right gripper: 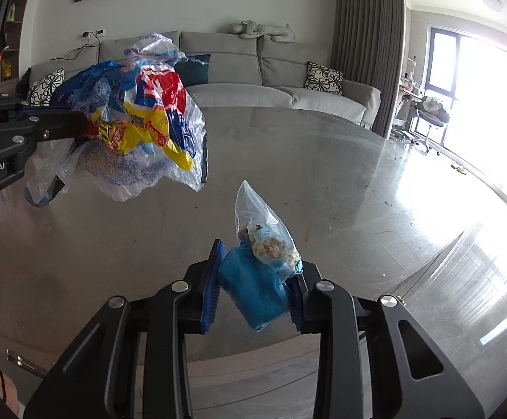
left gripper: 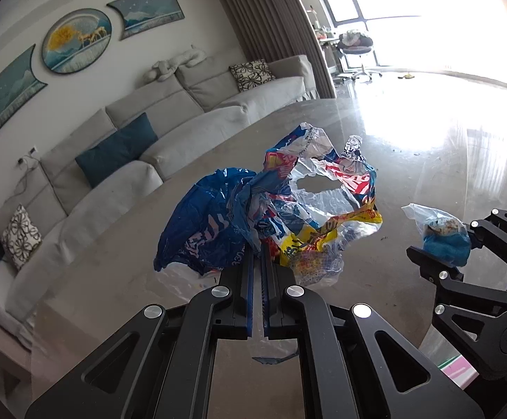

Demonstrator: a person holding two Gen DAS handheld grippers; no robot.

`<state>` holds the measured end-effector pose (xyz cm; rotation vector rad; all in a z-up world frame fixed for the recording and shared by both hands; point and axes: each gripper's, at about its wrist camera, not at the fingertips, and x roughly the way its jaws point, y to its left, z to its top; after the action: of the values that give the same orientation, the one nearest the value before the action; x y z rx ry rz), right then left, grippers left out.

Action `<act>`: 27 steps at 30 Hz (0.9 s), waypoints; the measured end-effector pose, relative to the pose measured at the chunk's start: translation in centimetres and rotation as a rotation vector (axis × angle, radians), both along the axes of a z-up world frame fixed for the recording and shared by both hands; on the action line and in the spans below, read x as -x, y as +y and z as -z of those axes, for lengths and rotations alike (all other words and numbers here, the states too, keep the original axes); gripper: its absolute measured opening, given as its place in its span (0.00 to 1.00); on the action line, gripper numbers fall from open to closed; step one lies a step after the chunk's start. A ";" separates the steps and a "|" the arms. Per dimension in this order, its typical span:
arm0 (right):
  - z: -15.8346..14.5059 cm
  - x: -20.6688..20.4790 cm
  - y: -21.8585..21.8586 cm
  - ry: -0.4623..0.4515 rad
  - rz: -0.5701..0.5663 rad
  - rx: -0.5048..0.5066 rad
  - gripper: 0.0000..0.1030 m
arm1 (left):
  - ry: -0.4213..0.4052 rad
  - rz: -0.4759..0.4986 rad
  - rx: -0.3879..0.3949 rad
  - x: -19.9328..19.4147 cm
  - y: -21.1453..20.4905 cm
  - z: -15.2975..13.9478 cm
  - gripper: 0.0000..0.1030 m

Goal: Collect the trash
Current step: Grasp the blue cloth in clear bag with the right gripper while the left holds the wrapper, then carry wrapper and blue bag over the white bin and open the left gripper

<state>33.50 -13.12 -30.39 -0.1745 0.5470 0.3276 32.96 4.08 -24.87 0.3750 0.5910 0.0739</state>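
Left gripper (left gripper: 257, 255) pinches a feather-light, slippery wad of wrappers (left gripper: 270, 202) by its bunched neck, while right gripper (right gripper: 253, 279) squeezes a soft blue bundle (right gripper: 253, 289).

A long grey sofa (right gripper: 274, 70) runs along the pale wall (right gripper: 61, 17), with a teal cushion (left gripper: 117, 148) and black-and-white flowered cushions (right gripper: 324, 76) on it. Above hang three teal pictures: a round one (left gripper: 77, 40) between two curved-edged panels (left gripper: 146, 10). Grey-brown curtains (right gripper: 365, 42) hang beside a tall window (right gripper: 463, 70), where daylight floods in and glares off the glossy floor (right gripper: 463, 181). A swivel chair (left gripper: 356, 49) stands near the window.
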 end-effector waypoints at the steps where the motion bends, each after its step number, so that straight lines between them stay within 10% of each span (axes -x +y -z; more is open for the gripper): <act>1: -0.9 0.8 -0.2 -0.014 0.000 -0.001 0.33 | -0.001 0.005 0.006 0.5 -0.1 -0.2 0.05; 14: -7.4 11.5 -5.6 -0.092 0.070 0.026 0.32 | 0.011 0.117 0.109 9.1 -5.2 -2.2 0.05; 27: -4.4 20.0 -11.1 0.003 0.250 0.020 0.32 | 0.180 0.261 0.157 18.0 -12.0 4.1 0.05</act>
<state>13.46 -24.19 -25.98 -0.1228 0.5685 0.0790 14.97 -7.93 -28.93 0.3049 0.7160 -0.2580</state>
